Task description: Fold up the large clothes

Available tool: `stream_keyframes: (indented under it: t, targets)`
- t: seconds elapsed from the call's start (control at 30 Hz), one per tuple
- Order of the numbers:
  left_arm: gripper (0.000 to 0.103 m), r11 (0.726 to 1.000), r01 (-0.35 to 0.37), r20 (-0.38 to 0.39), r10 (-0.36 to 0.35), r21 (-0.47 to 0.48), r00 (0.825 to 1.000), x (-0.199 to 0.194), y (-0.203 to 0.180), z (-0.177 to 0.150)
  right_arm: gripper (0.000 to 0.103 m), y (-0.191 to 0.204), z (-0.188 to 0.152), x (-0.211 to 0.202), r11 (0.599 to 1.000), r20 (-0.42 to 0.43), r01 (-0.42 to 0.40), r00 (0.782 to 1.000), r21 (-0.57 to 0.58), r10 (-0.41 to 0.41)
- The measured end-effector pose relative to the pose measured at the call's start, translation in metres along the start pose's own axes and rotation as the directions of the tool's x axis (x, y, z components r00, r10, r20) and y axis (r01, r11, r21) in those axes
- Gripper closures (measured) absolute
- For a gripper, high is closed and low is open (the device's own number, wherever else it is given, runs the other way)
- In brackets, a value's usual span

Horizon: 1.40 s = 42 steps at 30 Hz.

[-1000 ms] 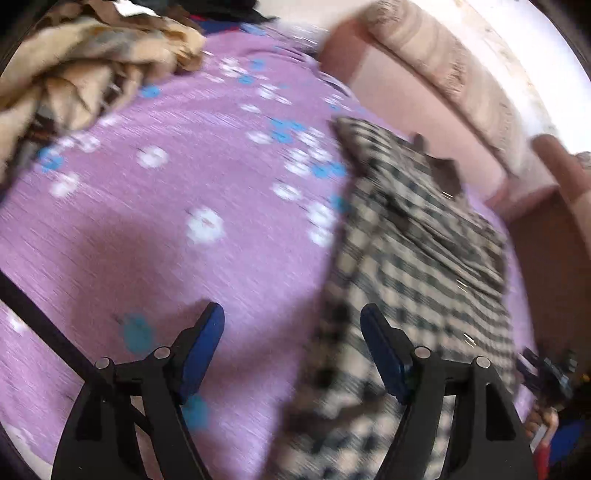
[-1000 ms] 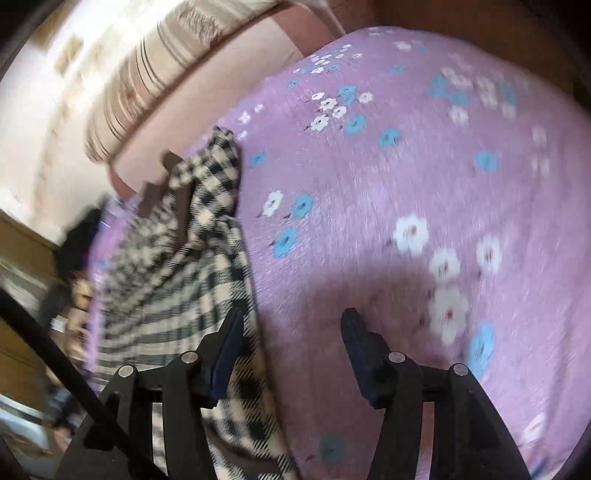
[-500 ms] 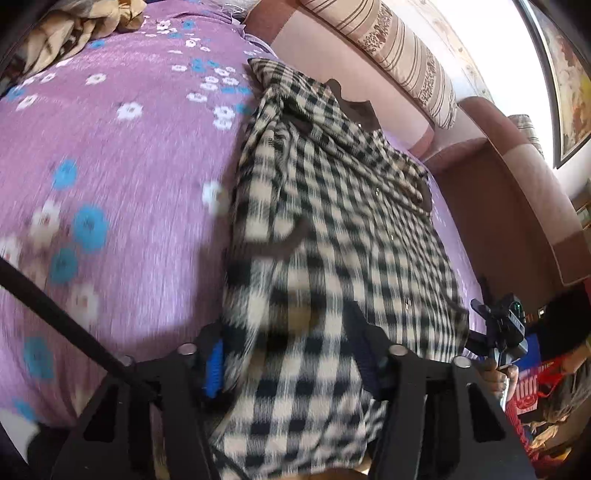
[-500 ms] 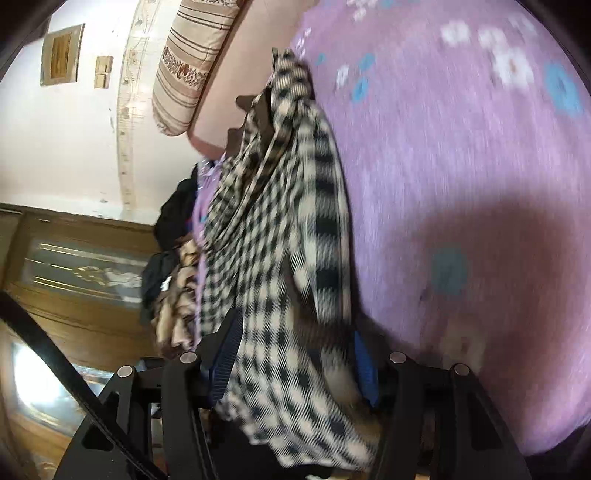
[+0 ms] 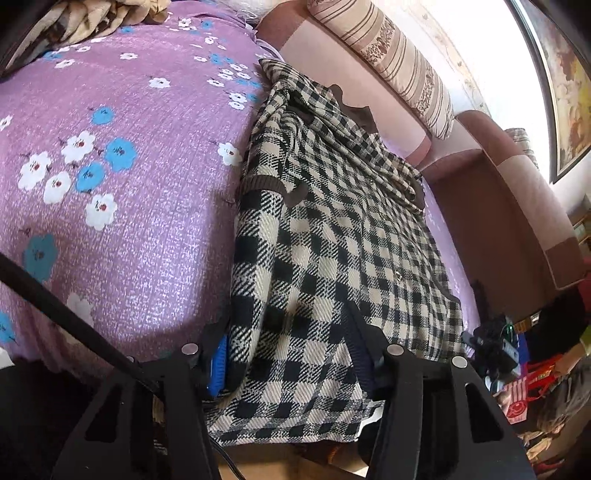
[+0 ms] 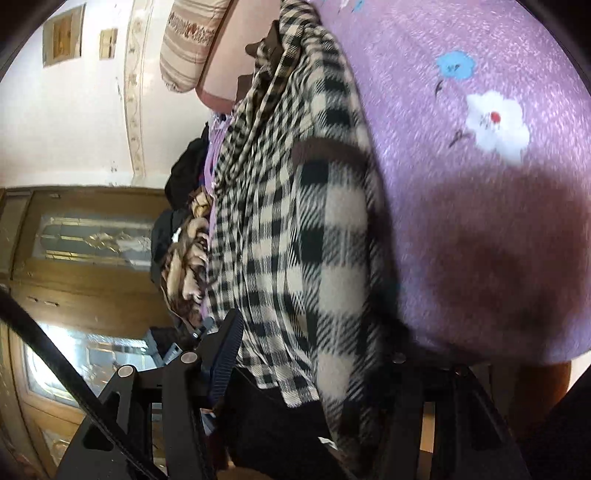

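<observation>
A black-and-cream checked shirt point(image 5: 332, 229) with brown trim lies lengthwise on a purple flowered bedcover point(image 5: 129, 184); its near end hangs over the bed's front edge. My left gripper point(image 5: 288, 354) is open, its fingers straddling the shirt's hanging hem without pinching it. In the right wrist view the same shirt point(image 6: 295, 221) drapes between the open fingers of my right gripper point(image 6: 310, 354); the right finger is hidden under the cloth. The bedcover point(image 6: 480, 184) lies to the right there.
A striped bolster cushion point(image 5: 399, 62) and brown padded headboard point(image 5: 517, 206) run along the far side. A beige patterned blanket point(image 5: 92, 18) is heaped at top left. Dark clothes and a blanket pile point(image 6: 184, 236) sit beyond the shirt, before a wooden door point(image 6: 74, 240).
Both grippers dropped from above the bedcover to the bed's front edge and moved onto the shirt's hanging hem, which now lies between their open fingers.
</observation>
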State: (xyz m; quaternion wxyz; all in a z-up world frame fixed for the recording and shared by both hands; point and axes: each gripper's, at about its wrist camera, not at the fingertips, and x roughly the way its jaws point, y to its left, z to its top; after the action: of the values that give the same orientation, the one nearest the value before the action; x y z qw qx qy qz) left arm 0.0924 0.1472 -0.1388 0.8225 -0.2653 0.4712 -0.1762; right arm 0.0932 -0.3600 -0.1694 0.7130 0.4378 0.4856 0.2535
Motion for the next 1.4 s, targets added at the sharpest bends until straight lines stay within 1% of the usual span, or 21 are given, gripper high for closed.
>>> stream_keyframes:
  t: [0.17, 0.33, 0.4, 0.43, 0.47, 0.5, 0.6, 0.63, 0.67, 0.7, 0.77, 0.8, 0.83, 0.9, 0.93, 0.97, 1.0, 1.03, 1.17, 1.3, 1.4]
  targets:
    - [0.047, 1.000, -0.028, 0.017, 0.028, 0.006, 0.999, -0.003, -0.006, -0.012, 0.043, 0.006, -0.012, 0.007, 0.997, -0.005, 0.052, 0.999, -0.049, -0.053]
    - [0.048, 0.996, -0.092, 0.024, 0.091, 0.021, 0.996, -0.005, -0.014, -0.021, 0.046, 0.013, -0.019, 0.012, 0.990, 0.001, 0.107, 0.994, -0.093, -0.108]
    - [0.067, 0.986, -0.160, 0.027, 0.159, 0.038, 0.987, -0.005, -0.020, -0.025, 0.047, 0.015, -0.022, 0.014, 0.987, 0.003, 0.123, 0.992, -0.104, -0.124]
    - [0.084, 0.977, -0.208, 0.028, 0.207, 0.047, 0.978, -0.005, -0.021, -0.026, 0.047, 0.016, -0.024, 0.015, 0.986, 0.005, 0.129, 0.992, -0.108, -0.129]
    - [0.091, 0.968, -0.244, 0.029, 0.243, 0.052, 0.970, -0.005, -0.022, -0.026, 0.047, 0.016, -0.025, 0.017, 0.984, 0.004, 0.135, 0.991, -0.113, -0.135]
    - [0.091, 0.968, -0.247, 0.027, 0.246, 0.048, 0.969, -0.007, -0.021, -0.026, 0.047, 0.017, -0.026, 0.017, 0.984, 0.002, 0.138, 0.990, -0.115, -0.138]
    - [0.091, 0.981, -0.191, 0.026, 0.191, -0.017, 0.981, -0.013, -0.011, -0.025, 0.047, 0.019, -0.027, 0.021, 0.982, -0.001, 0.146, 0.989, -0.121, -0.148]
    - [0.088, 0.983, -0.182, 0.026, 0.183, -0.036, 0.983, -0.013, -0.007, -0.024, 0.047, 0.019, -0.027, 0.022, 0.982, 0.000, 0.147, 0.989, -0.121, -0.148]
    - [0.079, 0.984, -0.169, 0.025, 0.170, -0.061, 0.985, -0.013, -0.002, -0.024, 0.047, 0.019, -0.026, 0.023, 0.982, 0.000, 0.146, 0.989, -0.119, -0.147]
    - [0.074, 0.987, -0.139, 0.019, 0.141, -0.086, 0.990, -0.012, 0.003, -0.024, 0.047, 0.019, -0.026, 0.023, 0.982, 0.000, 0.145, 0.989, -0.118, -0.146]
    - [0.052, 0.991, -0.065, 0.028, 0.068, -0.115, 0.997, -0.012, 0.008, -0.024, 0.047, 0.019, -0.026, 0.025, 0.981, 0.000, 0.150, 0.989, -0.123, -0.151]
    - [0.047, 0.992, -0.039, 0.028, 0.043, -0.121, 0.999, -0.011, 0.007, -0.024, 0.047, 0.019, -0.027, 0.025, 0.980, 0.001, 0.155, 0.988, -0.127, -0.157]
    - [0.044, 0.992, -0.040, 0.028, 0.044, -0.118, 0.999, -0.011, 0.004, -0.025, 0.047, 0.020, -0.027, 0.025, 0.977, 0.002, 0.164, 0.986, -0.133, -0.165]
    - [0.044, 0.993, -0.096, 0.021, 0.098, -0.074, 0.995, -0.008, -0.005, -0.026, 0.047, 0.024, -0.029, 0.028, 0.970, 0.014, 0.194, 0.981, -0.150, -0.194]
    - [0.061, 0.988, -0.147, 0.015, 0.148, -0.046, 0.989, -0.007, -0.011, -0.027, 0.050, 0.027, -0.031, 0.029, 0.964, 0.021, 0.213, 0.977, -0.161, -0.212]
    - [0.092, 0.979, -0.202, 0.010, 0.202, -0.034, 0.979, -0.005, -0.014, -0.027, 0.065, 0.030, -0.032, 0.030, 0.954, 0.030, 0.243, 0.970, -0.176, -0.242]
    - [0.094, 0.967, -0.253, 0.002, 0.253, -0.024, 0.967, -0.006, -0.014, -0.026, 0.087, 0.032, -0.033, 0.031, 0.941, 0.040, 0.277, 0.961, -0.192, -0.275]
    - [0.095, 0.972, -0.234, 0.004, 0.234, -0.035, 0.972, -0.011, -0.012, -0.026, 0.092, 0.033, -0.033, 0.030, 0.937, 0.044, 0.288, 0.957, -0.198, -0.285]
    - [0.096, 0.976, -0.209, 0.054, 0.212, -0.056, 0.976, -0.039, -0.016, -0.024, 0.096, 0.034, -0.034, 0.010, 0.965, 0.072, 0.208, 0.977, -0.162, -0.199]
    - [0.097, 0.983, -0.184, 0.100, 0.184, -0.010, 0.978, -0.070, -0.032, -0.032, 0.097, 0.040, -0.042, -0.015, 0.975, 0.098, 0.154, 0.985, -0.162, -0.140]
    - [0.098, 0.987, -0.161, 0.110, 0.160, -0.001, 0.981, -0.081, -0.040, -0.037, 0.097, 0.042, -0.048, -0.026, 0.978, 0.102, 0.131, 0.988, -0.165, -0.115]
